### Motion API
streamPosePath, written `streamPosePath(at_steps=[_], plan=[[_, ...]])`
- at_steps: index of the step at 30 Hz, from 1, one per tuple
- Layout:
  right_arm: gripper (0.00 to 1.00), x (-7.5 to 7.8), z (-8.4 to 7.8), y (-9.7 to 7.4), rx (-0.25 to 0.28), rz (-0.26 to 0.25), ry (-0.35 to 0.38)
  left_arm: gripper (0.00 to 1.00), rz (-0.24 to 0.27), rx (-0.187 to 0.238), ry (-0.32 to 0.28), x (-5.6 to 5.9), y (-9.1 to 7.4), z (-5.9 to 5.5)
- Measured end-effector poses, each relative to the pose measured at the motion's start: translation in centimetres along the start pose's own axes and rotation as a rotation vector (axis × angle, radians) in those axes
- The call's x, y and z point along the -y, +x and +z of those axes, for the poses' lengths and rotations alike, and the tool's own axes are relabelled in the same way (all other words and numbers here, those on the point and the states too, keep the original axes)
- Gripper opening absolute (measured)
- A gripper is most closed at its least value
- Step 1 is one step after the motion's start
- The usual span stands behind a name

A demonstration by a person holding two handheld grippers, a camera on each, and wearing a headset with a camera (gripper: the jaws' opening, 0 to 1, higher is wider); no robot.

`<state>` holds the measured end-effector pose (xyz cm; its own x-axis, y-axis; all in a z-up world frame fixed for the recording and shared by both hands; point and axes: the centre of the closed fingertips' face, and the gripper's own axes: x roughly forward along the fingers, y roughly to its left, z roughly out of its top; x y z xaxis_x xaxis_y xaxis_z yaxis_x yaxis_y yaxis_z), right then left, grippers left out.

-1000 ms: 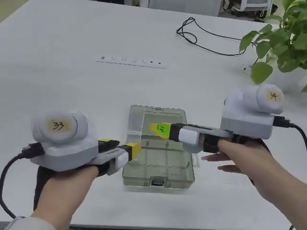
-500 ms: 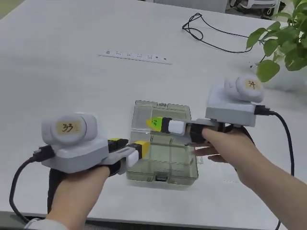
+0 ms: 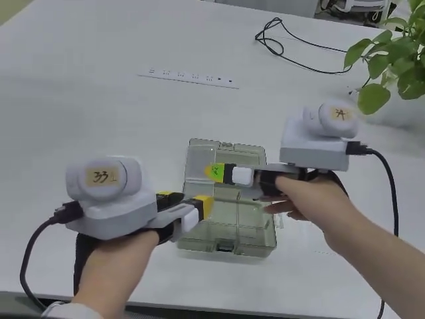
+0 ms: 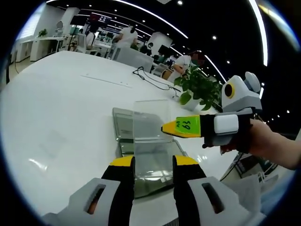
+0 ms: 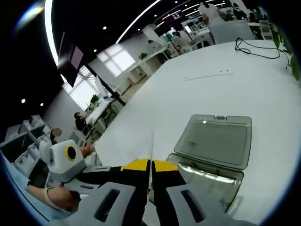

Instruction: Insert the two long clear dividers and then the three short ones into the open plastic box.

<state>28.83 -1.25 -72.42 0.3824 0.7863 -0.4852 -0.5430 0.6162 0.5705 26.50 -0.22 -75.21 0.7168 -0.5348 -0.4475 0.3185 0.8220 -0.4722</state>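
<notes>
The open clear plastic box lies on the white table in front of me, its lid folded back flat behind it. My right gripper reaches in from the right above the box. It is shut on a clear divider, which shows edge-on as a thin line between its jaws in the right gripper view. My left gripper sits at the box's left wall. Its yellow-tipped jaws stand apart, open, with the box base in front of them. The right gripper's green-labelled tip hangs just beyond.
A white power strip lies farther back on the table. A black cable loops at the back right beside a green plant. The near table edge runs just below the box.
The head camera has shifted. The right gripper has reached a little further left over the box with the divider. The left gripper stays at the box's left side.
</notes>
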Motion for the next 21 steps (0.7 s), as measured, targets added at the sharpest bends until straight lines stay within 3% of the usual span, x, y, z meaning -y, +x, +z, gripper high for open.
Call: streamPosePath(at_steps=[9, 13, 16, 21], plan=[[0.03, 0.4, 0.2, -0.3, -0.011, -0.003, -0.005, 0.29, -0.019, 0.005, -0.001, 0.5, 0.4, 0.3], [0.03, 0.4, 0.0, -0.5, -0.035, 0.006, -0.007, 0.29, -0.034, -0.005, -0.004, 0.8, 0.6, 0.0], [0.02, 0.5, -0.2, -0.8, -0.057, -0.002, 0.025, 0.3, -0.043, -0.006, -0.007, 1.1, 0.7, -0.2], [0.02, 0.5, -0.4, -1.2, -0.075, -0.022, 0.01, 0.3, -0.062, 0.003, -0.005, 1.5, 0.9, -0.3]])
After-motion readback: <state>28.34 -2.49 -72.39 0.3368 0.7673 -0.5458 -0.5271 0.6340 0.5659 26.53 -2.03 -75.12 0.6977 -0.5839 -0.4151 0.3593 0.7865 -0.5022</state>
